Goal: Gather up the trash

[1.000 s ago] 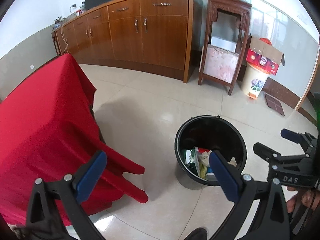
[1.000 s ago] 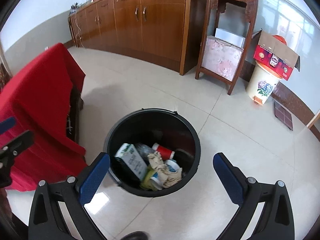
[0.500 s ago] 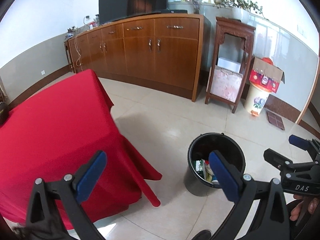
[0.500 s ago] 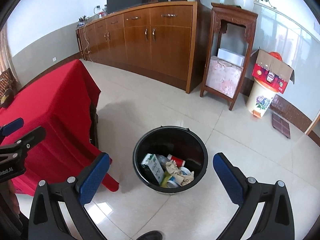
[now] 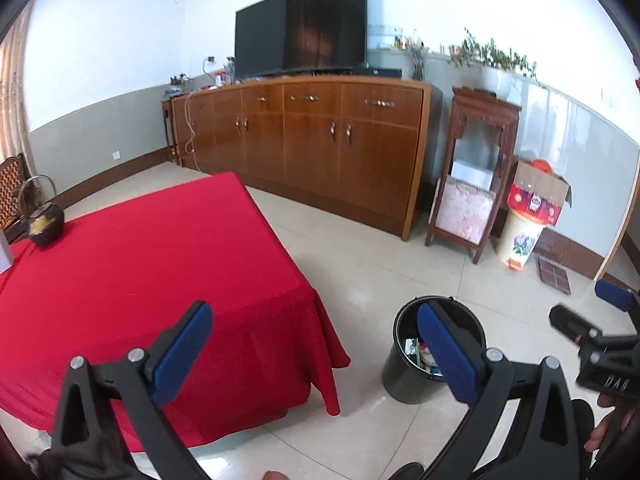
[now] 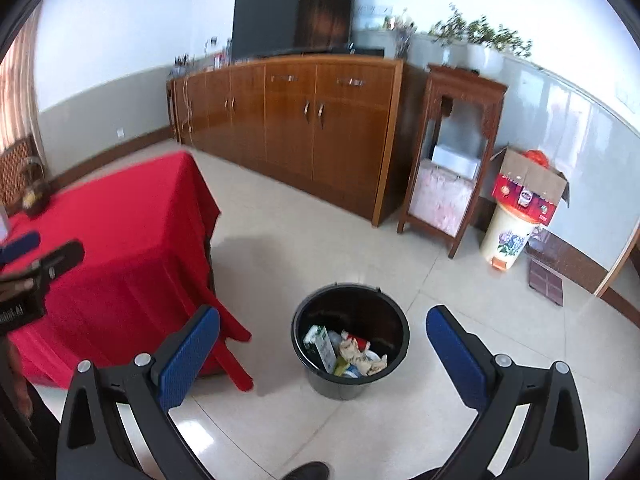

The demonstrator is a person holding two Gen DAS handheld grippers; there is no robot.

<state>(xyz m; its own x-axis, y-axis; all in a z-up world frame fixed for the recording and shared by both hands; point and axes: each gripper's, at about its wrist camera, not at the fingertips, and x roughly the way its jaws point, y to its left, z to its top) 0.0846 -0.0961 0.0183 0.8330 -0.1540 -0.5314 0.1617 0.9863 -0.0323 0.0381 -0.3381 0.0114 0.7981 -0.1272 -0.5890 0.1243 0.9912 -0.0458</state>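
Both jaws spread, empty. Black bin (image 6: pixel 350 340) sits on the floor dead ahead at 12 o'clock of my right gripper (image 6: pixel 322 354), trash (image 6: pixel 348 354) inside. From my left gripper (image 5: pixel 314 354) it's at 2 o'clock. Right's nearer. Red surface (image 5: pixel 140 264) shows no trash.

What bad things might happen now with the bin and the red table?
1. The black bin stands free on the shiny tiled floor, close by a shoe tip; a careless step might knock it over and spill the trash.
2. The red tablecloth hangs low near the bin, so a foot might snag its corner and drag the dark basket off the table.
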